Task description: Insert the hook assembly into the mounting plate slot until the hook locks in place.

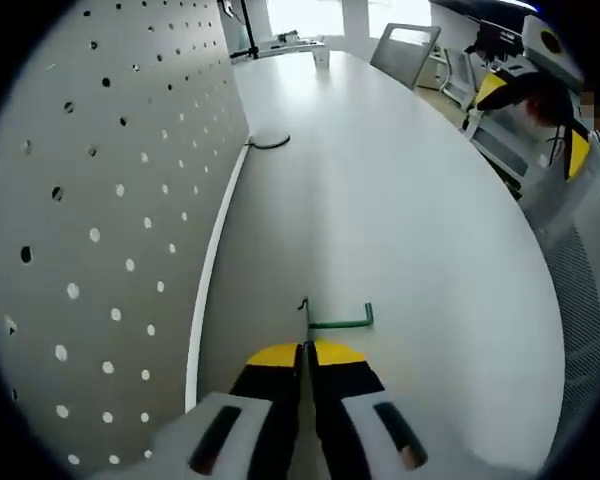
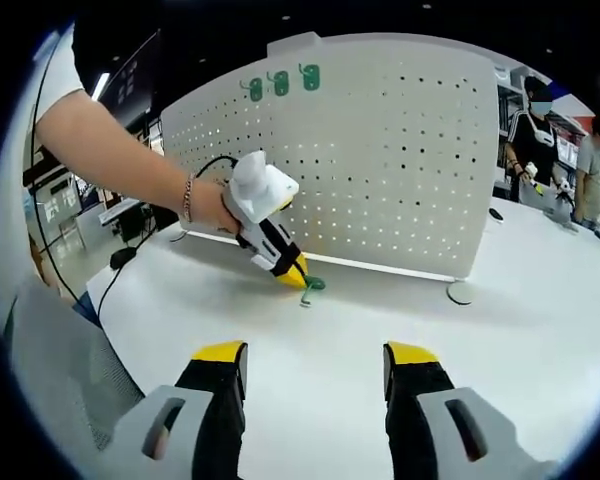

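Observation:
The green hook [image 1: 342,321] lies low on the white table [image 1: 400,220], right at the tips of my left gripper [image 1: 305,350]. Its jaws are shut, and a thin dark end of the hook [image 1: 303,304] lines up with their seam, so it looks pinched. In the right gripper view the left gripper [image 2: 298,277], held by a hand, points down at the hook [image 2: 314,285] in front of the white perforated mounting plate [image 2: 380,150]. That plate [image 1: 100,200] stands upright close on the left. My right gripper [image 2: 315,355] hovers open with nothing between its jaws.
Three green hooks [image 2: 280,82] hang at the plate's top left. A round foot [image 2: 460,292] props the plate, and a black cable [image 1: 270,142] runs under it. Chairs [image 1: 405,50] stand beyond the table. People [image 2: 535,130] stand at the far right.

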Demonstrator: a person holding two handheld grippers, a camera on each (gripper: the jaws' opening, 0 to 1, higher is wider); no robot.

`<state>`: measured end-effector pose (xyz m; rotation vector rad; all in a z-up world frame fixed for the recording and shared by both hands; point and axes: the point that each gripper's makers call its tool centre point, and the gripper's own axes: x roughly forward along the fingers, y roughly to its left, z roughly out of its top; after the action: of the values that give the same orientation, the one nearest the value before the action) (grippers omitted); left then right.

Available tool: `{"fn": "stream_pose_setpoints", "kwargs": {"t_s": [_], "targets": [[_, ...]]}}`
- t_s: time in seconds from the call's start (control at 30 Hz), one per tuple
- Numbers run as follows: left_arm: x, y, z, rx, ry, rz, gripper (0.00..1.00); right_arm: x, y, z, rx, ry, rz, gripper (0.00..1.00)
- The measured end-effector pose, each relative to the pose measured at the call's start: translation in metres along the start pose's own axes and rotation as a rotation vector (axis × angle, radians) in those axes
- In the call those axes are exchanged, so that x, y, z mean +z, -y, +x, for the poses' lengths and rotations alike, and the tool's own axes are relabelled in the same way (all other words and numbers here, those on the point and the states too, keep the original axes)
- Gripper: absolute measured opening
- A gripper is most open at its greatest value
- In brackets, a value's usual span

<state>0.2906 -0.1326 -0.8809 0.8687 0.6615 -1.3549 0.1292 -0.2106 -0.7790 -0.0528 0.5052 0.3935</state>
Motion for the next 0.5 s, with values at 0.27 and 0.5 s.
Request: {"fn": "stream_pose_setpoints", "kwargs": {"t_s": [0.27,0.5], "targets": [[0.0002,-0.0011,0.0002,-0.004,0.001,-0.01,0.03,-0.0002,0.0002,0.0,-0.002,0.0,0.001,0.53],[0.0049,0.0009,-0.0027,-0.002,0.027,-0.015,0.03,0.0003,0.0004,-0.0003,-0.003,0.002,0.002,0.53]]}}
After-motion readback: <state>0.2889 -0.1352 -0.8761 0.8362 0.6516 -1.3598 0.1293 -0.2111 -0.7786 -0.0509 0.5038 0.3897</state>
